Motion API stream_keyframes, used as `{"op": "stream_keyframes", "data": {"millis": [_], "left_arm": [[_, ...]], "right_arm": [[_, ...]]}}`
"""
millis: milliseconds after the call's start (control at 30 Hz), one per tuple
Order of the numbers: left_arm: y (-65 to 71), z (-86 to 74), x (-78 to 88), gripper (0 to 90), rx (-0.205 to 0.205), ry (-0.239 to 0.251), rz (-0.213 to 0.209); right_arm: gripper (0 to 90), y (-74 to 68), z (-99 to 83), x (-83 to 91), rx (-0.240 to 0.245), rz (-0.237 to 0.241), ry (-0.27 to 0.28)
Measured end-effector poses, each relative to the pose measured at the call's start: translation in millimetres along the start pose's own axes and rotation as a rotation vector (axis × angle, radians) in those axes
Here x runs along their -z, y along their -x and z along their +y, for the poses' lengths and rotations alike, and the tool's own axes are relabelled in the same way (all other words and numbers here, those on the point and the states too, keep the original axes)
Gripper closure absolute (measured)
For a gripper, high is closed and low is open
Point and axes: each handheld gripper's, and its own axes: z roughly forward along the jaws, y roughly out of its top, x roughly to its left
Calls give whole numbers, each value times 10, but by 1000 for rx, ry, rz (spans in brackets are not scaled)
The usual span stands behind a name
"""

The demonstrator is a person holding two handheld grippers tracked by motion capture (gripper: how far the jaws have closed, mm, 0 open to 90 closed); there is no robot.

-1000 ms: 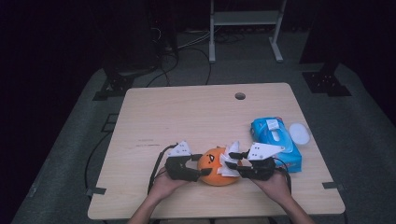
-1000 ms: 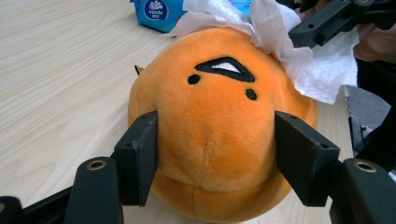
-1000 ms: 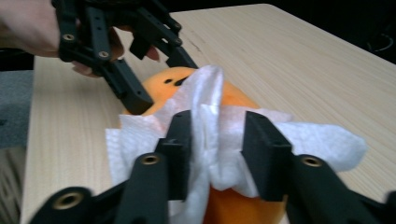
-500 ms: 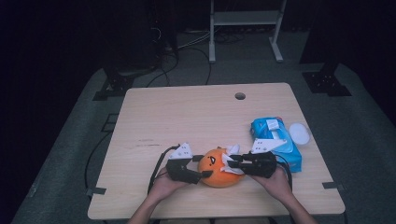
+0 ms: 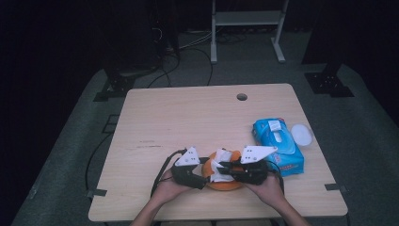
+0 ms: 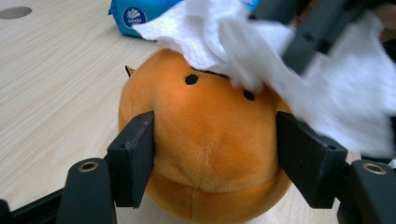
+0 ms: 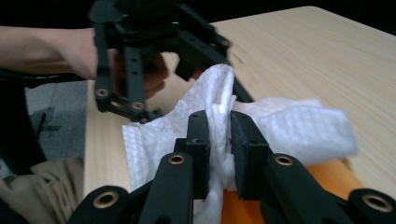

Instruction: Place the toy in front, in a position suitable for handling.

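While the left gripper [image 6: 212,163] braces the orange plush toy [image 6: 205,154] near the table's [image 5: 197,117] front edge, jaws pressed on both flanks though just easing wider, the right gripper [image 7: 219,140] has just been closing and now pinches the white tissue [image 7: 280,128] draped over its top; risk is that slackening hold letting the toy roll mid-wipe; a second ago the tissue wasn't spread across it.

White paper tissue [image 6: 261,51] motion-blurred and cut by the left gripper view's top edge, covering the crown of the round orange plush toy [image 6: 205,140], blue wipes packet [image 6: 140,14] cropped at that edge, its small print unreadable.
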Motion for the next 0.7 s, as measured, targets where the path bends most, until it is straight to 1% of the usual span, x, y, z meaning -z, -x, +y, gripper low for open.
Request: {"op": "stream_keyframes", "data": {"millis": [33,67,100,167,233,300,367,433,467,500,533,567,600,667,700], "left_arm": [[-2,-3,-1,312,4,3,-1],[-2,-3,-1,312,4,3,-1],[-9,-6,-1,312,7,4,-4],[-7,-5,-3,312,7,5,-5],[-6,-3,-5,312,7,5,-6],[-1,0,-11,311,4,3,-7],[7,0,-14,309,-3,-1,-7],[14,4,-16,309,-7,-3,-8],[26,7,-22,310,-16,-5,-7],[58,17,-33,312,-38,-8,-4],[58,17,-33,313,-38,-8,-4],[75,19,-34,313,-50,-16,0],[75,14,-29,314,-50,-15,0],[65,7,-25,315,-47,-11,-4],[62,6,-24,315,-44,-10,-5]], "right_arm": [[777,25,-8,18,-1,-12,0],[777,25,-8,18,-1,-12,0],[777,115,-49,91,-22,-51,3],[777,194,-85,150,-47,-76,4],[776,252,-114,193,-58,-99,6],[776,248,-115,194,-58,-100,6],[776,187,-87,160,-40,-93,1],[776,107,-48,104,-23,-64,9],[776,67,-28,72,-10,-51,9],[775,23,-5,31,5,-33,5],[775,23,-5,31,5,-33,5],[775,0,6,8,16,-30,4],[775,-22,22,-22,42,-38,-10],[775,20,12,-3,23,-40,-6],[775,55,-1,18,12,-49,-4]]}}
